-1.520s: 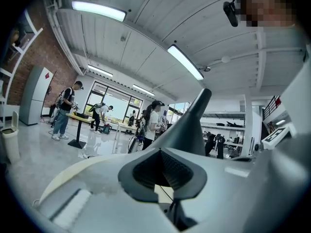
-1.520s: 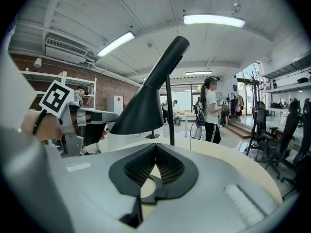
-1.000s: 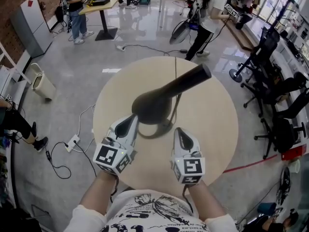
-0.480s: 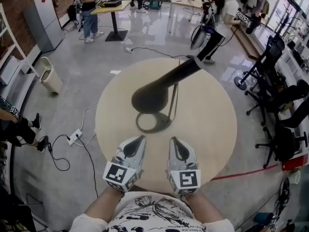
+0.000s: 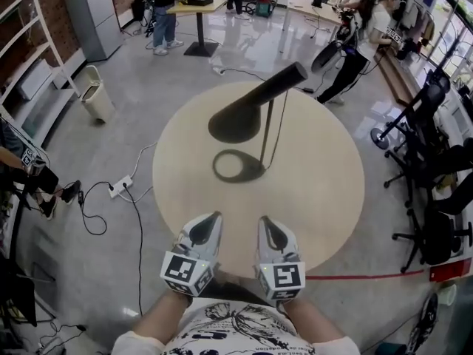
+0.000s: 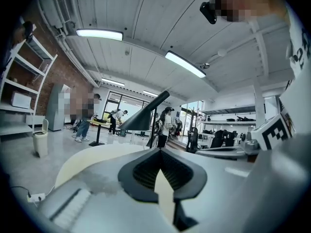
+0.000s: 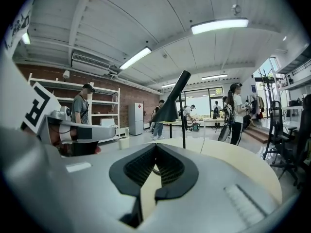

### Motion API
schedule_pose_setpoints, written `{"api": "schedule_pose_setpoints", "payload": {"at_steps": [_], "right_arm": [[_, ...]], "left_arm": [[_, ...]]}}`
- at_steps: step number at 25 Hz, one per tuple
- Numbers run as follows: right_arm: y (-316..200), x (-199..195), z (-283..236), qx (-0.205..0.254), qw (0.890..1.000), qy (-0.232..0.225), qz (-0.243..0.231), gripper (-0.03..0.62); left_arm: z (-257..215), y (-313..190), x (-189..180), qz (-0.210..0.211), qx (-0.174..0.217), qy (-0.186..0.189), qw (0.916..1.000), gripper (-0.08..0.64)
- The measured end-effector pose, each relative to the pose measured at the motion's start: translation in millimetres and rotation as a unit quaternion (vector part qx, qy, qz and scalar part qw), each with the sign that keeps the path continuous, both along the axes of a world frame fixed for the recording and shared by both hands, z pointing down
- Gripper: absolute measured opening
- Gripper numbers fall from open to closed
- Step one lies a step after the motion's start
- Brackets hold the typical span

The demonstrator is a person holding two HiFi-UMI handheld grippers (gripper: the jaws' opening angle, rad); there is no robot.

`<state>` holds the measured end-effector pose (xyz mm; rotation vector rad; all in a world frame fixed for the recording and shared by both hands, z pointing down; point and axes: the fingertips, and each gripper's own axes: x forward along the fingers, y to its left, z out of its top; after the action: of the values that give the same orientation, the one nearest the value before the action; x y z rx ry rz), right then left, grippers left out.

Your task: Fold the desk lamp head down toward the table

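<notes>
Both tongs pull back, lamp let go.
The desk lamp head [image 5: 235, 122] hangs slanted above its base ring [image 5: 238, 166], toward 12 o'clock on the round table [image 5: 325, 191]. The left gripper [image 5: 213, 216] and right gripper [image 5: 264, 220], jaws closed and empty, have retreated to the 6 o'clock edge, so the fold looks finished.

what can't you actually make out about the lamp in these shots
- Hinge between lamp head and stem: in the head view it is covered by the head, and it is too small in both gripper views.
- Lamp base: in the left gripper view it is hidden behind the left hand-held gripper.
- Underside of the lamp head: in the head view it faces down, away from the camera.
</notes>
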<state>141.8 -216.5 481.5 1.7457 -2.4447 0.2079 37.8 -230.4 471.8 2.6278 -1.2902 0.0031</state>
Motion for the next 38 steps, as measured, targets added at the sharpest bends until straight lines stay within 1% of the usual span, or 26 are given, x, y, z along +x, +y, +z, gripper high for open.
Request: {"api": "schedule_pose_setpoints", "payload": {"at_steps": [5,10,14,19,24,28,34,38], "right_arm": [[21.0,-5.5,-1.8,0.007,1.000,0.000,-0.014,0.008],[48.7,-4.4,-5.1,0.013,1.000,0.004,0.002,0.008],[88.0,-8.3,-0.7,0.011,1.000,0.008,0.008,0.008],[151.9,-18.6,-2.7,0.022,1.000,0.012,0.017,0.008],[219.1,-36.5,-14.0,0.047,0.998,0.015,0.030,0.008],[268.2,-47.9,-12.5,0.042,0.999,0.022,0.027,0.008],[309.6,-56.6,-17.7,0.047,0.998,0.029,0.028,0.008],[333.5,-53.4,-27.4,0.072,0.997,0.010,0.003,0.008]], "left_arm": [[-5.2,25.8,3.3,0.002,0.005,-0.001,1.0000,0.005],[-4.2,63.3,-7.9,0.007,0.000,-0.003,1.0000,0.005],[2.2,105.0,-20.2,0.003,-0.003,-0.004,1.0000,0.005],[9.2,173.3,-29.3,0.016,-0.004,0.001,0.9999,0.005],[10.8,239.1,-43.1,0.025,0.000,0.004,0.9997,0.003],[3.9,285.9,-53.7,0.025,0.003,0.012,0.9996,0.005],[-13.3,322.5,-69.4,0.010,0.013,0.016,0.9997,0.003],[-23.3,342.6,-60.9,0.008,0.031,0.017,0.9993,0.003]]}}
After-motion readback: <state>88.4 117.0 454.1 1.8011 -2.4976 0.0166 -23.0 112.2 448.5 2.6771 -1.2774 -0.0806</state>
